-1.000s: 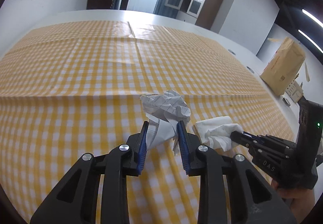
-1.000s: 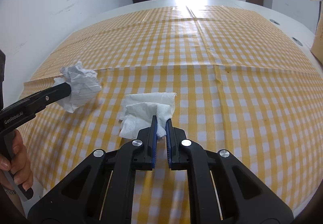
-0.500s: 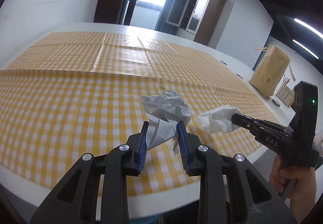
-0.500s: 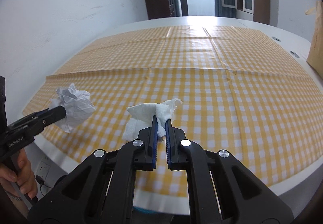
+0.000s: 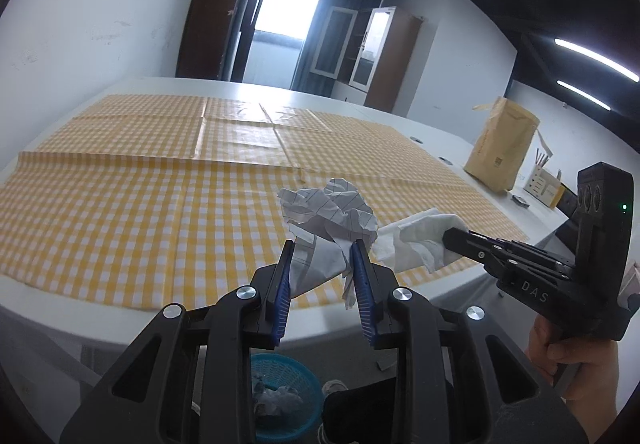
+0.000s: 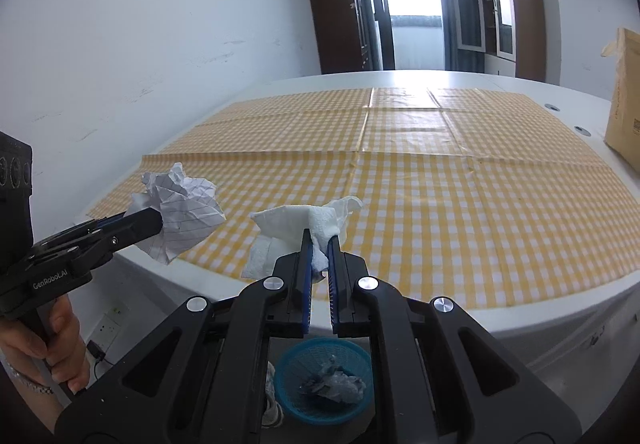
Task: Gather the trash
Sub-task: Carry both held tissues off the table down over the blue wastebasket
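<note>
My left gripper [image 5: 322, 249] is shut on a crumpled ball of lined paper [image 5: 332, 214], held in the air off the table's near edge; the ball also shows in the right wrist view [image 6: 182, 210]. My right gripper [image 6: 319, 244] is shut on a white tissue [image 6: 304, 222], also lifted; the tissue shows in the left wrist view [image 5: 416, 240]. A blue mesh basket [image 6: 296, 360] with crumpled trash inside stands on the floor below both grippers, and also shows in the left wrist view [image 5: 294, 372].
A white table [image 6: 552, 314] carries a yellow checked cloth [image 6: 420, 172]. A brown paper bag [image 5: 502, 146] stands at the table's far right. A small white box [image 5: 544, 186] sits beside it. A wall socket [image 6: 110, 326] is low on the left wall.
Both grippers have lifted their trash off the cloth and drawn back past the table's near edge. The blue basket on the floor has come into view below them.
</note>
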Action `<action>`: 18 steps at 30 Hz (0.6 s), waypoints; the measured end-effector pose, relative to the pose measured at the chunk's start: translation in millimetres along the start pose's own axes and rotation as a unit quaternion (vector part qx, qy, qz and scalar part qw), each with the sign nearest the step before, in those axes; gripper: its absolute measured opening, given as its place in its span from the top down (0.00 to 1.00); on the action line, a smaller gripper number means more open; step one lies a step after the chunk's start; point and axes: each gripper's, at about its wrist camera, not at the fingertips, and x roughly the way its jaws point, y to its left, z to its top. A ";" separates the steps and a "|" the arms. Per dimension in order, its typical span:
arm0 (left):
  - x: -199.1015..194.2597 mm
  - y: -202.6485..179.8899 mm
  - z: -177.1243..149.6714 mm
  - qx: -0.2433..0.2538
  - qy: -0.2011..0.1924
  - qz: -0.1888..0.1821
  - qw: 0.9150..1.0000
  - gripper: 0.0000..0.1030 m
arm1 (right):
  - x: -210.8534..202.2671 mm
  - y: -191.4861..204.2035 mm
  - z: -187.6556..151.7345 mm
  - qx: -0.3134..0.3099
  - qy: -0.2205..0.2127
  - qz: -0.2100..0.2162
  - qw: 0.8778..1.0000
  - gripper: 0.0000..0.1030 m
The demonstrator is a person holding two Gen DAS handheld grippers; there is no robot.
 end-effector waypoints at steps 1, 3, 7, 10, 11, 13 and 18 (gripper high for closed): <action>-5.3 -1.6 -3.4 0.000 -0.001 0.000 1.000 0.73 | -7.0 4.4 -4.9 -0.003 -0.002 0.001 1.000 0.94; -16.9 -6.4 -10.3 0.010 -0.002 0.002 1.000 0.73 | -17.2 9.7 -11.9 -0.005 -0.007 0.001 1.000 0.94; -38.2 -13.1 -23.4 0.025 -0.007 0.007 1.000 0.73 | -38.0 18.4 -25.8 -0.007 -0.017 0.008 1.000 0.94; -50.7 -19.6 -37.1 0.038 -0.002 0.006 0.999 0.73 | -52.8 23.7 -40.0 -0.009 -0.021 0.012 1.000 0.94; -53.9 -21.9 -42.1 0.045 0.002 0.006 0.999 0.73 | -57.0 25.2 -45.6 -0.010 -0.020 0.013 1.000 0.94; -59.2 -24.3 -50.6 0.054 0.006 0.004 0.999 0.73 | -61.9 25.4 -56.6 -0.010 -0.016 0.018 1.000 0.94; -60.8 -22.0 -75.7 0.060 0.028 -0.001 0.998 0.73 | -61.8 21.8 -91.2 -0.002 0.011 0.019 1.000 0.94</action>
